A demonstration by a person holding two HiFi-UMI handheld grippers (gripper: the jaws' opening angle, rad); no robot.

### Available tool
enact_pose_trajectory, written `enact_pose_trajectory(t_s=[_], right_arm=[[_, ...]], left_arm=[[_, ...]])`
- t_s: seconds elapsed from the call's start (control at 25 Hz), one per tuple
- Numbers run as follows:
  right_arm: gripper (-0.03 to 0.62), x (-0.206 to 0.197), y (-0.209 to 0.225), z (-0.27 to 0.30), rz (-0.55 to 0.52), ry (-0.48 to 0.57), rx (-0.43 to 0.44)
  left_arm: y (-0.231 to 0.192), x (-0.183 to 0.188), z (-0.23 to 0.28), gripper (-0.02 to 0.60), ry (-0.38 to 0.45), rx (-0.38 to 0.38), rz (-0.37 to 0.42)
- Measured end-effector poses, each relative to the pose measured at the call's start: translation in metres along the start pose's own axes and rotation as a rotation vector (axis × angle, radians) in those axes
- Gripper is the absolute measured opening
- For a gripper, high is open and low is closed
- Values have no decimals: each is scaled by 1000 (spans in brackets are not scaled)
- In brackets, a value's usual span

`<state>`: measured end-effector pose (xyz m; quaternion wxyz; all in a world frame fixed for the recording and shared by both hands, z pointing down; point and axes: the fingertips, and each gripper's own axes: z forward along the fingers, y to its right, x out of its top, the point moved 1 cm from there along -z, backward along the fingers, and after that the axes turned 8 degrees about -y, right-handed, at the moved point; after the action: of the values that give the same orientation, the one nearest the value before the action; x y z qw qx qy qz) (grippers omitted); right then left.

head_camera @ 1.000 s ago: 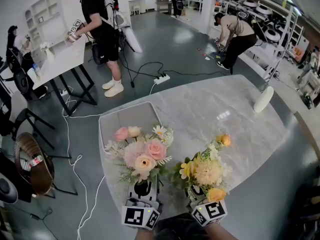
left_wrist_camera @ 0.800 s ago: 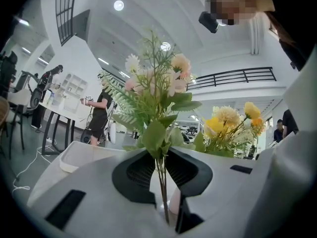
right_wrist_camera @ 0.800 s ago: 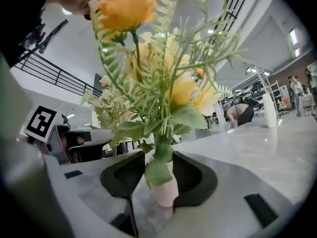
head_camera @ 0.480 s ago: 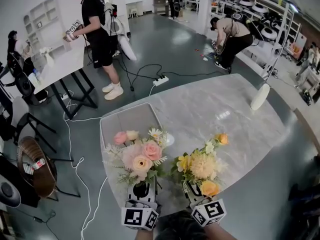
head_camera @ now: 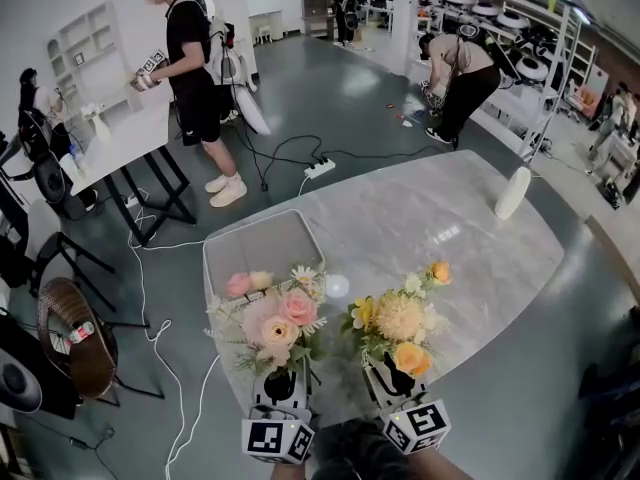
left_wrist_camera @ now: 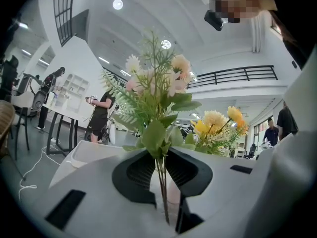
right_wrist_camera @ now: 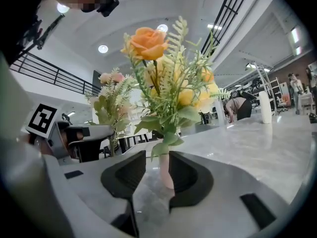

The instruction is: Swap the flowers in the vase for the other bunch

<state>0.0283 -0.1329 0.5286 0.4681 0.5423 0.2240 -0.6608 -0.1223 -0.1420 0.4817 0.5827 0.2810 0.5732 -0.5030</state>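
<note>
Fingers [left_wrist_camera: 132, 175] of the left gripper [left_wrist_camera: 159, 170] pinch the pink bunch [head_camera: 277, 318]; the right gripper's [right_wrist_camera: 157, 175] pinch the yellow bunch [head_camera: 400, 320].

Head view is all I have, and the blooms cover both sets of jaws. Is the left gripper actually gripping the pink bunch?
Observer: Yes. In the left gripper view the left gripper has its jaws closed on the thin green stems of the pink bunch.
Operator: And the right?
Observer: The right gripper is closed on the yellow bunch; a pale pink stalk below its leaves sits between the jaws.
Operator: White cylinder at the far right edge, anything in it?
Observer: In the right gripper view it stands upright on the table with nothing sticking out of its top.
</note>
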Motion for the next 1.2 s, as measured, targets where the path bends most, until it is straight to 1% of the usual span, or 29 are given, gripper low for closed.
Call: enact_pose_trajectory(t_s=[0.36, 0.84, 1.2], right_arm=[[110, 11, -6, -18, -22, 4, -7], [38, 12, -21, -40, -56, 28, -6], [28, 32, -35, -53, -73, 65, 16]], left_arm=[[12, 8, -11, 75, 1, -15, -2], [23, 4, -29, 75, 6, -50, 5], [36, 7, -38, 75, 5, -89, 11]])
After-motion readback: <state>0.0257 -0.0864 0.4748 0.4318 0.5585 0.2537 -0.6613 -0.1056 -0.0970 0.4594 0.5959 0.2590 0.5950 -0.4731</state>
